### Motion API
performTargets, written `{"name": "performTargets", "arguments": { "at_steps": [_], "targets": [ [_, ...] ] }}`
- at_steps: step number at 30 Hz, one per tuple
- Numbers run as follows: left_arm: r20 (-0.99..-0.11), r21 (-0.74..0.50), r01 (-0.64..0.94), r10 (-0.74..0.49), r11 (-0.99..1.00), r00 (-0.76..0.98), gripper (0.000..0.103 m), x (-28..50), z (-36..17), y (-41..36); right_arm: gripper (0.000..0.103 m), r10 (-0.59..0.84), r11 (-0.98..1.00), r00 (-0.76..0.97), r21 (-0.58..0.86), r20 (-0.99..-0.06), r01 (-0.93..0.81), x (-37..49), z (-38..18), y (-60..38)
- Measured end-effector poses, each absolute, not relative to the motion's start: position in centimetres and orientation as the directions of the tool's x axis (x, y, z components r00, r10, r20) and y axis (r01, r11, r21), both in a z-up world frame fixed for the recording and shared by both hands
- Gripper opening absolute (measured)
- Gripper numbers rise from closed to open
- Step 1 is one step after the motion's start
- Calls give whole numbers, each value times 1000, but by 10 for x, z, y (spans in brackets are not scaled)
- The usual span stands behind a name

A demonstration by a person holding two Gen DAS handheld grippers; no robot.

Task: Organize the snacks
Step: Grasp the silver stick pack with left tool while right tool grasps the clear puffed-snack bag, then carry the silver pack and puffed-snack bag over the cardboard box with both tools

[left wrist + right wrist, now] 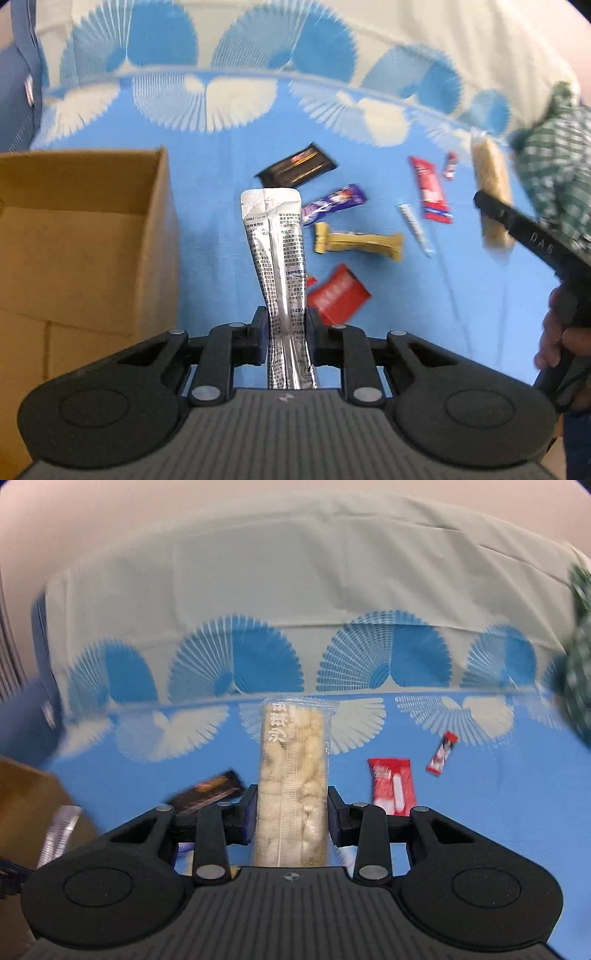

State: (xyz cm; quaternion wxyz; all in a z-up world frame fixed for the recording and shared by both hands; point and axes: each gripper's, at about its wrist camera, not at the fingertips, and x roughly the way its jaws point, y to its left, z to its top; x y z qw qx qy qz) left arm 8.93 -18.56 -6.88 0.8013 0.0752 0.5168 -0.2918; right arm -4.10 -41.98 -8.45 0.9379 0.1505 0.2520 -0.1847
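My left gripper (286,325) is shut on a silver foil sachet (275,251) and holds it above the blue cloth, just right of an open cardboard box (85,229). My right gripper (291,805) is shut on a long clear pack of pale puffed snack (293,775); that pack also shows in the left wrist view (491,192) at the right. Loose snacks lie on the cloth: a black bar (297,168), a purple bar (332,203), a tan bar (358,242), a red packet (338,295), a red-and-white packet (430,190) and a thin tube (415,225).
A small red stick (441,753) and a red-and-white packet (393,784) lie right of the right gripper. The cardboard box corner (26,794) is at the left, with the silver sachet (59,834) beside it. A green checked cloth (554,170) is at the far right.
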Motion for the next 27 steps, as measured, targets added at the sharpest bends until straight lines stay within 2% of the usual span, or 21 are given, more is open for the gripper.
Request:
{"name": "performTargets", "arguments": {
  "at_steps": [5,12,17,22,27],
  "targets": [
    [-828,-161,586,-431,794,357,23,38,-23,-143,38,-319,850,799,218,-509,479,-99,-60,-356],
    [-776,-201,605,-502,771,382,23,-17,20,-73,38,-286,855,813,249,-506,456,-155,-14,-248],
    [-708,-237,565,-539,790,456,23,-49,57,-16,38,-205,902,863,253,-461,350,-175,28,-192],
    [-682,-186,538,-502,822,531,23,-78,80,28,38,-151,926,915,270,-373,263,-196,49,-146],
    [-660,-219,490,-498,844,562,23,-104,89,60,38,-97,945,927,259,-362,200,-216,54,-123]
  ]
}}
